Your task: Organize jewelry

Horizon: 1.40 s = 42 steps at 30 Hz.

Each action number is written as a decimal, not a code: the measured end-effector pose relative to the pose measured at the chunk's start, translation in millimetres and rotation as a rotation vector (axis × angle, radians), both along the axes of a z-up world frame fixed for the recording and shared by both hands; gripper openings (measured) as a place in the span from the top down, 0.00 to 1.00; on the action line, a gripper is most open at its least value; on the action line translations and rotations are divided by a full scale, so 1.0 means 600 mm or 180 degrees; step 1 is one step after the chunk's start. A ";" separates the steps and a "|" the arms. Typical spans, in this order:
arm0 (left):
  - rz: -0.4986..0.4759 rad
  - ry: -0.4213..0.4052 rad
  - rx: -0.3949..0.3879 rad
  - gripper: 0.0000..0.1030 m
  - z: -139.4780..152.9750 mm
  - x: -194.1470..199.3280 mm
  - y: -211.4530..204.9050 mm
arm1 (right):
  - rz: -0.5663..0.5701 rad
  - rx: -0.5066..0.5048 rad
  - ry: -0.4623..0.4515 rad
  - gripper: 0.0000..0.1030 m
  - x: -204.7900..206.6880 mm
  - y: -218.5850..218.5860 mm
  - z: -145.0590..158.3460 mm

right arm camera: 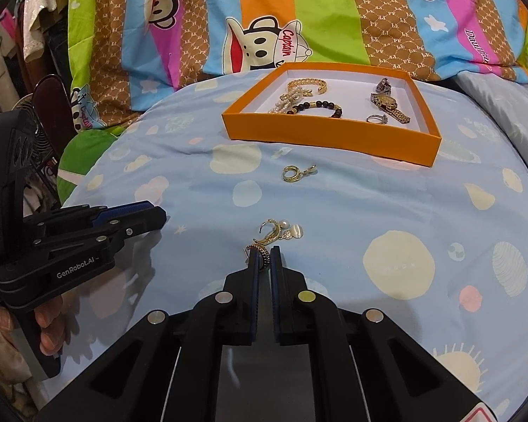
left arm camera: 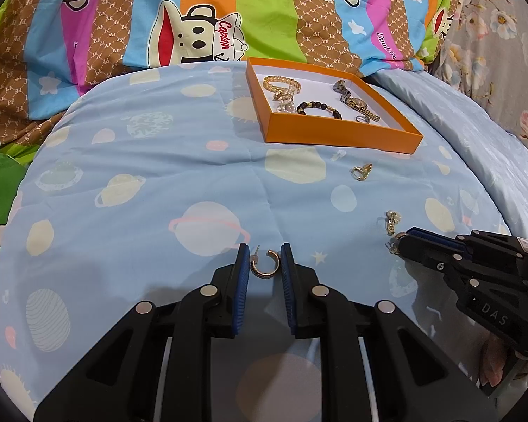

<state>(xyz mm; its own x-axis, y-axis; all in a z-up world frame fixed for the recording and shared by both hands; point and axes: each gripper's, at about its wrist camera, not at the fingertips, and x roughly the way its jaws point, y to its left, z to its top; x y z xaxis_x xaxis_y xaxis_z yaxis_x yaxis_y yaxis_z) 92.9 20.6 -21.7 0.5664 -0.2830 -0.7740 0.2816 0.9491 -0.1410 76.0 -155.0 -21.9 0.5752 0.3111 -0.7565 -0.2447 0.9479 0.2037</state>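
An orange tray (left arm camera: 338, 136) (right arm camera: 327, 140) at the back of the bed holds bracelets, a bead bracelet (right arm camera: 316, 107), a gold watch (right arm camera: 390, 107) and a ring. My left gripper (left arm camera: 265, 258) is open, its pads on either side of a gold hoop earring (left arm camera: 264, 267) lying on the sheet. My right gripper (right arm camera: 264, 258) is closed on a gold hoop earring (right arm camera: 262, 256) at the edge of a small pile of earrings (right arm camera: 281, 232). A gold ring charm (left arm camera: 360, 172) (right arm camera: 294, 173) lies in front of the tray.
The blue planet-print sheet (left arm camera: 158, 176) covers the bed. A striped cartoon quilt (left arm camera: 193, 17) rises behind the tray. A green cushion (right arm camera: 84, 154) and hanging clothes (right arm camera: 24, 35) are at the left; a floral cloth (left arm camera: 503, 28) at the right.
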 end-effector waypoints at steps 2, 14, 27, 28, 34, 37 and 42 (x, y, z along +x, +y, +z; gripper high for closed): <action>0.0000 0.0003 -0.0005 0.83 0.000 0.000 0.000 | 0.0002 -0.0024 -0.0023 0.85 -0.001 0.002 0.002; 0.0001 0.0000 -0.0003 0.83 0.001 0.000 0.001 | 0.0141 -0.0291 -0.0131 0.70 -0.005 0.032 0.006; 0.0001 0.0002 -0.0006 0.83 0.001 0.000 0.001 | 0.0090 -0.0309 -0.0046 0.84 0.007 0.033 -0.001; 0.0001 0.0002 -0.0006 0.83 0.001 0.000 0.001 | 0.0087 -0.0300 -0.0052 0.84 0.007 0.033 -0.001; -0.0028 0.0022 -0.0050 0.83 0.003 -0.001 0.001 | -0.0012 -0.0164 -0.0162 0.84 0.002 0.015 0.014; -0.0054 0.0050 -0.0127 0.83 0.011 0.000 0.002 | -0.0052 -0.0162 -0.0244 0.84 0.000 0.008 0.029; -0.0128 -0.0032 -0.0248 0.83 0.054 0.014 -0.002 | -0.0064 -0.0069 -0.0317 0.84 0.016 -0.017 0.070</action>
